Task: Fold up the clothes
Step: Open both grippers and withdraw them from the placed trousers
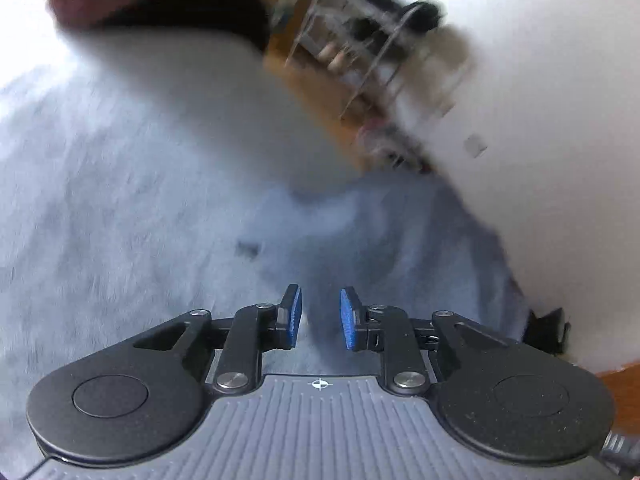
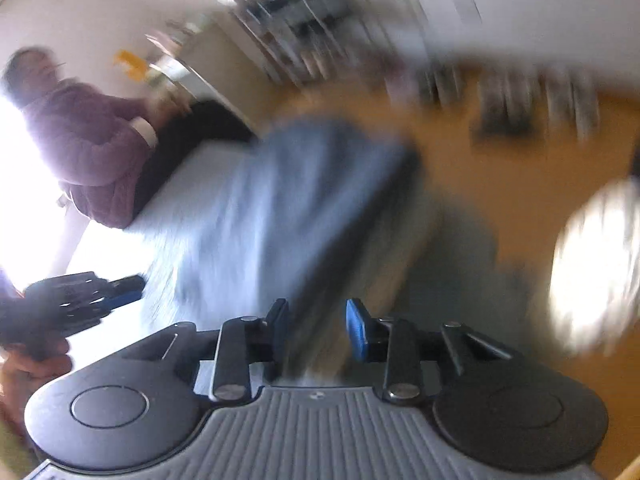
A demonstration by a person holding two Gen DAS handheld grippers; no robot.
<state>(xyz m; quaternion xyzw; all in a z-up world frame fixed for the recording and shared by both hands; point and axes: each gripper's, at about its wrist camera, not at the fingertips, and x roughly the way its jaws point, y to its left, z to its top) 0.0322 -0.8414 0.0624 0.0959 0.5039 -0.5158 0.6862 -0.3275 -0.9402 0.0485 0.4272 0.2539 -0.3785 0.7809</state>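
**Both grippers over soft blue cloth**

The left gripper [image 1: 320, 316] hovers, jaws spread, over the blurred, fuzzy blue-grey cloth [image 1: 132, 208] on a white surface. The right gripper [image 2: 318, 330], jaws spread, faces a draped fold

Left tool [image 1: 320, 316]: black linkage arms, silver screws, blue ribbed pads [image 1: 347, 320], round black side discs, grey ribbed housing with crosshair mark. Right tool [image 2: 318, 330]: same build, blue pads, silver pivots, grey ribbed body. Cable stub low right in left view.
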